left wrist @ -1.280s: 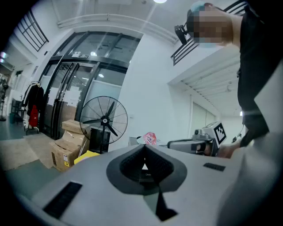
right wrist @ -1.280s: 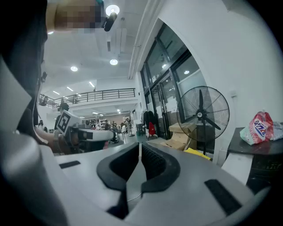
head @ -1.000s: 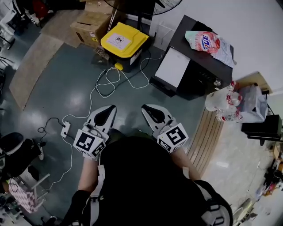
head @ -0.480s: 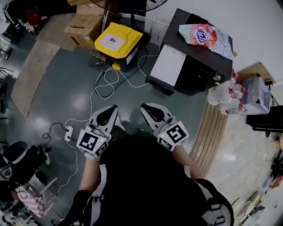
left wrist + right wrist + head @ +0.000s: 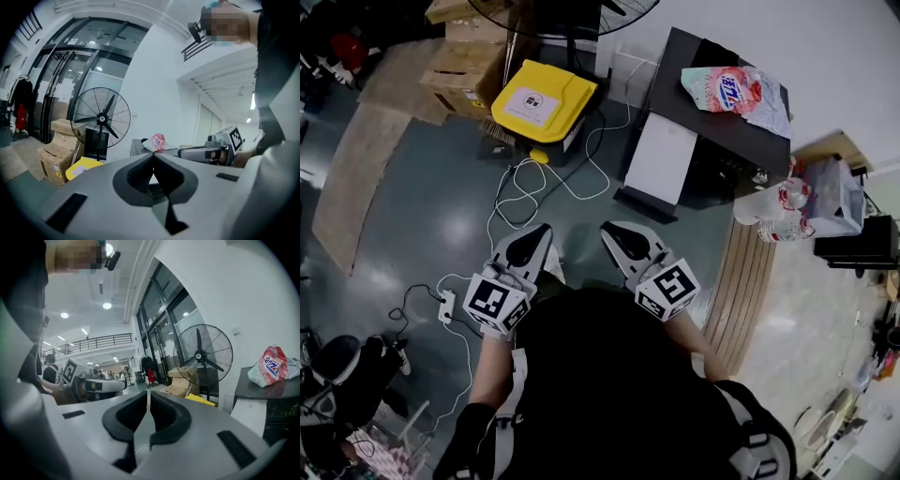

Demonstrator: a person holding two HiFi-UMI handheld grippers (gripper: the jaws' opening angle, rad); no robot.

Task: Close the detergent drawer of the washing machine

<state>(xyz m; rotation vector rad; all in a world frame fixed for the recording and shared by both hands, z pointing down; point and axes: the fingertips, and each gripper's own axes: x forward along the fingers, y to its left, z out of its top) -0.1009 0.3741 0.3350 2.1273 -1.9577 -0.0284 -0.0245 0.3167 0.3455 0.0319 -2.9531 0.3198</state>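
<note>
Facing washer, well ahead by the wall, with left gripper and right gripper at the waist, fingers pressed together, empty. No clear sight of drawer on its front. Best shut with one square, steady push, fingers kept closed.

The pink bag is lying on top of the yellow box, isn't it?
Not quite. The pink bag is lying on top of the black machine, not on the yellow box down on the floor. The head view shows it.
</note>
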